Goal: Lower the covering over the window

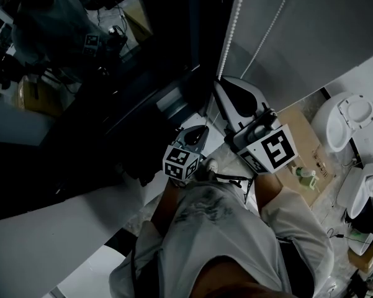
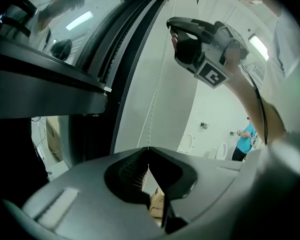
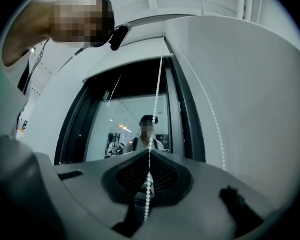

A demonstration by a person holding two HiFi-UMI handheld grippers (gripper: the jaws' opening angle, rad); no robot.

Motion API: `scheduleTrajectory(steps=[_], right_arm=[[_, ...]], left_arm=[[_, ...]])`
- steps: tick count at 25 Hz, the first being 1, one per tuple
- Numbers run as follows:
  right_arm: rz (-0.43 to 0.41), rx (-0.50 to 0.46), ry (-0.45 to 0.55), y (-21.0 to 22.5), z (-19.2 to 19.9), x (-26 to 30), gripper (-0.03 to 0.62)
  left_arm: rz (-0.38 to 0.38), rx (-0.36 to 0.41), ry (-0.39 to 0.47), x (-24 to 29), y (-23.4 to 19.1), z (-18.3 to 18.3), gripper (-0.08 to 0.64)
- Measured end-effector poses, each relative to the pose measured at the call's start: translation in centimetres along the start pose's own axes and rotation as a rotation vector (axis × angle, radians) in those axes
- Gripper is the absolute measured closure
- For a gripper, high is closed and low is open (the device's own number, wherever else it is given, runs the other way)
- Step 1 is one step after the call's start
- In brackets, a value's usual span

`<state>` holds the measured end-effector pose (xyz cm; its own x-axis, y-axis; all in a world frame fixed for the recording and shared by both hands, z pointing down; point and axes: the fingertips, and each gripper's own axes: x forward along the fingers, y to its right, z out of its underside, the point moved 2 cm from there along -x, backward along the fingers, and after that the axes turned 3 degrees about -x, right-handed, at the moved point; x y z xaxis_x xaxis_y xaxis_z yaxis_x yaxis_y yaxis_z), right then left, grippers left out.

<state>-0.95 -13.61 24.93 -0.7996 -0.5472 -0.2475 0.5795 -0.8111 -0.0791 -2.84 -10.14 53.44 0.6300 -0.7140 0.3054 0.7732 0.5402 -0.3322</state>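
Observation:
A grey roller blind (image 1: 310,36) hangs beside the dark window (image 1: 112,73), covering only part of it. Two strands of white bead chain (image 1: 231,39) run down in front of the blind. My right gripper (image 1: 220,82) is the higher one and is shut on one strand; in the right gripper view the bead chain (image 3: 157,89) passes between the closed jaws (image 3: 149,154) and hangs out below. My left gripper (image 1: 205,129) sits lower on the same strand, also shut on it. In the left gripper view the chain (image 2: 152,104) rises straight from its jaw tips (image 2: 149,148) toward the right gripper (image 2: 177,34).
White toilet fixtures (image 1: 344,120) and a cardboard box (image 1: 301,141) with a bottle (image 1: 307,177) stand on the floor at the right. A person in blue (image 2: 245,139) stands far off. The black window frame (image 2: 115,69) runs close by on the left.

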Motion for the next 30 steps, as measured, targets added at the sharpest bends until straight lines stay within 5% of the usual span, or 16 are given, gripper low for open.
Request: scheduleTrajectory(steps=[10,18,30], right_arm=[[-0.019,-0.011,-0.059,-0.2,1.9,-0.4,0.574],[-0.015,0.014,-0.116,-0.4,4.3,-1.2,0.574],[-0.046,0.037,-0.218,-2.2,8.5,-2.0,0.574]], left_arm=[[0.076,0.01,0.146,-3.0,1.8,-5.3,0.428],[0.116,0.029,0.336,-6.1,2.9,-12.9,0.425],[0.134,0.115,0.492,-8.3,4.3,-20.0,0.428]])
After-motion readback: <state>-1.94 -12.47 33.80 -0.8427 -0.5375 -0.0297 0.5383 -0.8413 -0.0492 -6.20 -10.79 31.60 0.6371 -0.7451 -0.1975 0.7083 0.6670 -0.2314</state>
